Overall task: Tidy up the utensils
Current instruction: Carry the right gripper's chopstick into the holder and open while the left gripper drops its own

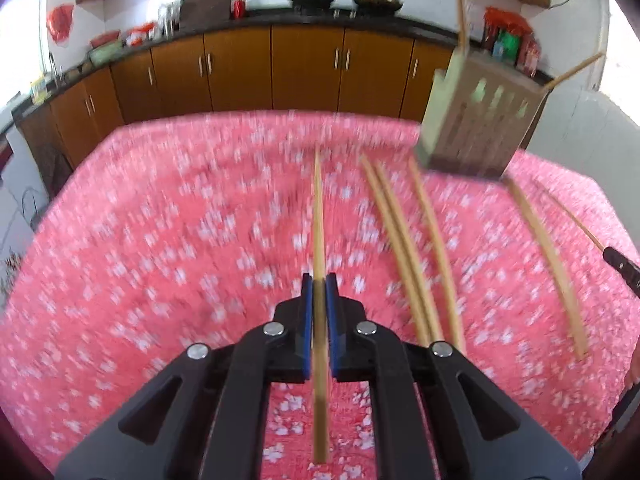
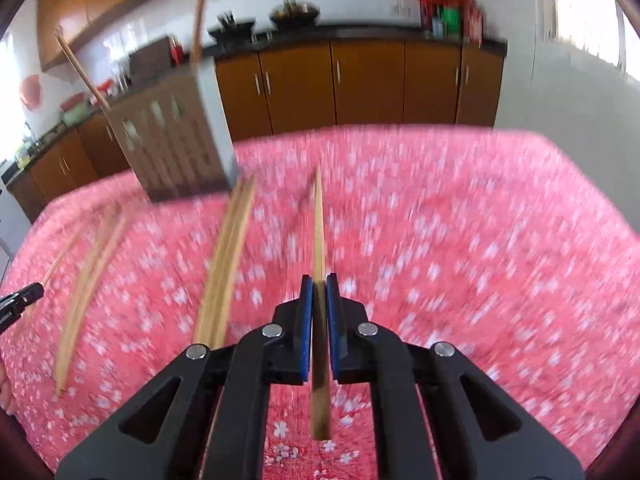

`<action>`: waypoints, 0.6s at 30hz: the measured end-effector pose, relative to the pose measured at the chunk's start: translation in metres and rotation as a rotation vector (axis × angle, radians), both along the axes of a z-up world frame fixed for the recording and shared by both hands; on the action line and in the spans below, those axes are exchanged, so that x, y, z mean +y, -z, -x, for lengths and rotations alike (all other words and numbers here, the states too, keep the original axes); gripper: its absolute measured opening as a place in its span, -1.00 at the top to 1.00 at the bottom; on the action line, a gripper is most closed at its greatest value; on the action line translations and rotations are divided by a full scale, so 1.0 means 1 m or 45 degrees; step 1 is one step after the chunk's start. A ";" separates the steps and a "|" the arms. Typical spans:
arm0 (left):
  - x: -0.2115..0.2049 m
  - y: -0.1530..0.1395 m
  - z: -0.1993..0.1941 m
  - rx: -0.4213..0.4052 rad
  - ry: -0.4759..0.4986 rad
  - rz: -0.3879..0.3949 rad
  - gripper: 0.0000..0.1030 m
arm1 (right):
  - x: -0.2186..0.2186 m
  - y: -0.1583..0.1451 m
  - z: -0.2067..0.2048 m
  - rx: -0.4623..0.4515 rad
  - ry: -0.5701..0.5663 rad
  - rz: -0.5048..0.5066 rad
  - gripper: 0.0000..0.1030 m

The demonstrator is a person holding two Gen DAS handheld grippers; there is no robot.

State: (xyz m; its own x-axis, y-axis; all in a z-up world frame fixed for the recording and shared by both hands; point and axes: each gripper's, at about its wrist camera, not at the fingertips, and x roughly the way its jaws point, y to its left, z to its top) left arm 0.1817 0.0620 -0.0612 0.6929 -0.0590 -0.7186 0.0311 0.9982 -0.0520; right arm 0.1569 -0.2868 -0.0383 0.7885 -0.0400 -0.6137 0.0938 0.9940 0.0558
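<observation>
Nearest the left wrist camera, the left gripper [image 1: 319, 280] has its blue-padded jaws drawn narrow onto a single chopstick [image 1: 319, 216]. This stick runs lengthwise between the pads, its near end reaching back under the camera and its far end pointing out over the pink floral tablecloth [image 1: 160, 240].

The right gripper [image 2: 319, 282] shows the same picture in its own view: jaws pinched on a second held chopstick [image 2: 319, 232] that lies straight along the fingers and juts forward past the tips. The right gripper's tip also appears at the right edge of the left view, with a thin stick extending from it.

Farther out on the cloth, to the right of the left gripper, lie four loose chopsticks [image 1: 404, 248]: two side by side and touching, a third just beside them, and a fourth well apart to the right. Blur smears them, and in the right view the middle group reads as one bundle, so the count rests on the left view.

Beyond the loose sticks stands the slatted wooden utensil holder [image 1: 478, 120] near the table's far edge, with two chopsticks rising from it at splayed angles. Behind the table runs a row of brown kitchen cabinets [image 1: 240, 72] under a dark counter.
</observation>
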 end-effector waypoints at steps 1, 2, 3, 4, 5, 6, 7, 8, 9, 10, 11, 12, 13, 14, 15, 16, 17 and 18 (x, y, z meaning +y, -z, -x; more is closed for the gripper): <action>0.000 -0.012 0.002 -0.041 0.004 -0.002 0.84 | 0.000 -0.007 0.002 -0.029 -0.001 0.003 0.84; -0.001 -0.022 0.003 -0.075 0.007 -0.002 0.84 | 0.001 -0.019 0.004 -0.078 -0.002 0.002 0.84; -0.001 -0.035 0.005 -0.115 0.009 0.004 0.84 | 0.002 -0.028 0.005 -0.113 -0.002 -0.002 0.85; -0.001 -0.047 0.005 -0.152 0.011 0.013 0.84 | 0.001 -0.036 0.006 -0.142 -0.003 -0.007 0.84; -0.001 -0.057 0.004 -0.180 0.012 0.023 0.84 | 0.001 -0.043 0.006 -0.169 -0.003 -0.012 0.85; -0.001 -0.070 0.004 -0.214 0.011 0.037 0.84 | 0.001 -0.050 0.006 -0.194 -0.004 -0.017 0.85; 0.001 -0.078 0.003 -0.233 0.011 0.047 0.84 | -0.001 -0.054 0.006 -0.209 -0.005 -0.022 0.84; 0.003 -0.085 0.000 -0.248 0.013 0.061 0.84 | 0.001 -0.060 0.005 -0.229 -0.008 -0.029 0.84; 0.006 -0.092 0.000 -0.262 0.017 0.077 0.84 | 0.000 -0.063 0.004 -0.240 -0.009 -0.032 0.85; 0.006 -0.100 -0.002 -0.278 0.023 0.092 0.84 | 0.000 -0.067 0.002 -0.253 -0.010 -0.035 0.85; 0.005 -0.105 -0.002 -0.290 0.024 0.094 0.85 | 0.000 -0.070 0.001 -0.263 -0.013 -0.038 0.85; 0.004 -0.109 -0.004 -0.302 0.027 0.095 0.85 | -0.001 -0.073 0.003 -0.271 -0.015 -0.041 0.85; 0.002 -0.115 -0.006 -0.313 0.036 0.098 0.85 | -0.002 -0.077 0.007 -0.281 -0.018 -0.045 0.85; 0.001 -0.120 -0.005 -0.319 0.047 0.104 0.85 | -0.001 -0.082 0.006 -0.290 -0.024 -0.053 0.85; 0.000 -0.126 -0.004 -0.325 0.061 0.112 0.85 | 0.001 -0.089 0.006 -0.302 -0.038 -0.066 0.85; -0.004 -0.134 -0.004 -0.340 0.082 0.119 0.85 | 0.000 -0.096 0.005 -0.313 -0.053 -0.081 0.85; -0.007 -0.142 -0.003 -0.357 0.106 0.125 0.85 | 0.002 -0.106 0.005 -0.330 -0.077 -0.102 0.85; -0.011 -0.147 -0.001 -0.370 0.120 0.129 0.85 | 0.002 -0.113 0.005 -0.344 -0.093 -0.116 0.85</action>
State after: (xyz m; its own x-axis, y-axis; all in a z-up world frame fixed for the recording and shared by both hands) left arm 0.1828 0.0512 0.0860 0.8562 -0.1938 -0.4789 0.1514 0.9804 -0.1262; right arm 0.1516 -0.2845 0.0749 0.9227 0.0683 -0.3794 -0.0080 0.9874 0.1581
